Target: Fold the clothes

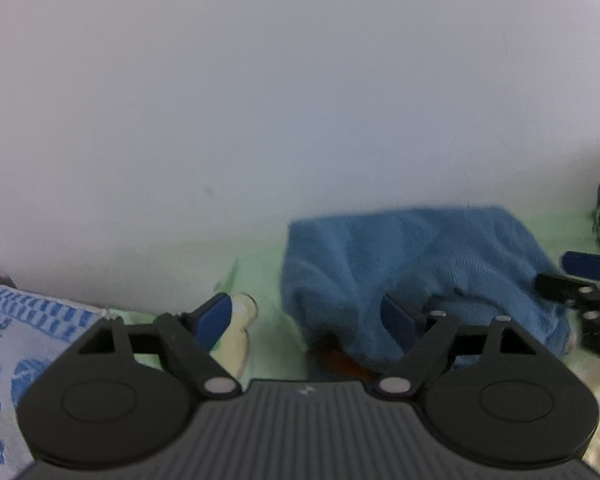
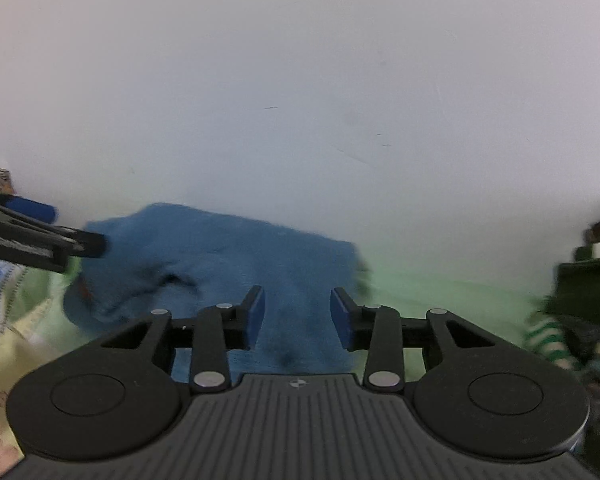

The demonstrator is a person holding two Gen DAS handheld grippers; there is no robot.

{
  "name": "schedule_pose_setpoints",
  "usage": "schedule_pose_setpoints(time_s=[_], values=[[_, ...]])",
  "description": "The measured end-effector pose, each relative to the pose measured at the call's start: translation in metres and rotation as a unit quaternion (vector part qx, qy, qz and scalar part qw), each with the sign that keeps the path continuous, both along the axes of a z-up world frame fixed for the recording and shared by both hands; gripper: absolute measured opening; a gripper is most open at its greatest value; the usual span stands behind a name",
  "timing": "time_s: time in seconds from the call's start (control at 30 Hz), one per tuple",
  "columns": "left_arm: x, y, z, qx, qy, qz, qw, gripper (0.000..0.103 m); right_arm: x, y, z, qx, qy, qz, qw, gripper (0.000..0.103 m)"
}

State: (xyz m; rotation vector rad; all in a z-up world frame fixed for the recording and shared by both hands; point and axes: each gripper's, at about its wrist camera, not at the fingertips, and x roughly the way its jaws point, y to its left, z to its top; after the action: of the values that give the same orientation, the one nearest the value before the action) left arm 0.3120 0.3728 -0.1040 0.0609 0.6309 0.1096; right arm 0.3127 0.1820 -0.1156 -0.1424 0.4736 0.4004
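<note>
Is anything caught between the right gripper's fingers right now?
No. In the right wrist view the right gripper stands open over the blue sweater.

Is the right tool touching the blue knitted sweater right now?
Cannot tell. In the right wrist view the right tool stands open over the blue knitted sweater, but blur hides any gap or contact.

A pale green sheet [image 1: 260, 272] covers the surface below a bare white wall [image 1: 260, 100], with a cream strap-like object [image 1: 242, 320] lying at about seven o'clock
</note>
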Motion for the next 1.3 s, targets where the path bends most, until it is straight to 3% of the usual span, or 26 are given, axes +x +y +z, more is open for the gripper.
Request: schedule_pose_setpoints(time_s=[0.07,0.2,0.33,0.47,0.63,0.77,0.93,1.3], values=[[0.004,-0.002,-0.016,0.003,0.030,0.005,0.9995,0.079,0.004,0.007,-0.009,-0.001,0.020,-0.003,1.000,0.035],[-0.009,0.006,-0.024,-0.021,0.019,0.007,0.9996,0.081,0.005,0.006,-0.025,-0.021,0.036,0.003,0.999,0.034],[-0.013,0.001,-0.009,-0.006,0.021,0.012,0.9997,0.080,0.012,0.010,-0.016,-0.039,0.039,0.001,0.998,0.035],[-0.016,-0.014,0.001,0.000,0.027,0.021,0.9994,0.088,-0.003,0.004,-0.003,-0.014,0.057,-0.028,0.998,0.048],[-0.032,-0.027,0.005,0.013,0.027,0.018,0.9994,0.091,-0.022,0.014,-0.001,-0.035,0.051,-0.051,0.997,0.049],[-0.051,-0.026,0.009,-0.008,0.024,0.029,0.9993,0.097,-0.042,0.012,0.008,-0.015,0.065,-0.068,0.995,0.056],[-0.074,-0.020,0.009,-0.032,0.029,0.041,0.9982,0.098,-0.071,0.012,0.015,-0.009,0.073,-0.076,0.994,0.061],[-0.129,-0.022,0.025,-0.015,0.025,0.031,0.9991,0.102,-0.129,0.012,0.031,-0.001,0.062,-0.086,0.994,0.065]])
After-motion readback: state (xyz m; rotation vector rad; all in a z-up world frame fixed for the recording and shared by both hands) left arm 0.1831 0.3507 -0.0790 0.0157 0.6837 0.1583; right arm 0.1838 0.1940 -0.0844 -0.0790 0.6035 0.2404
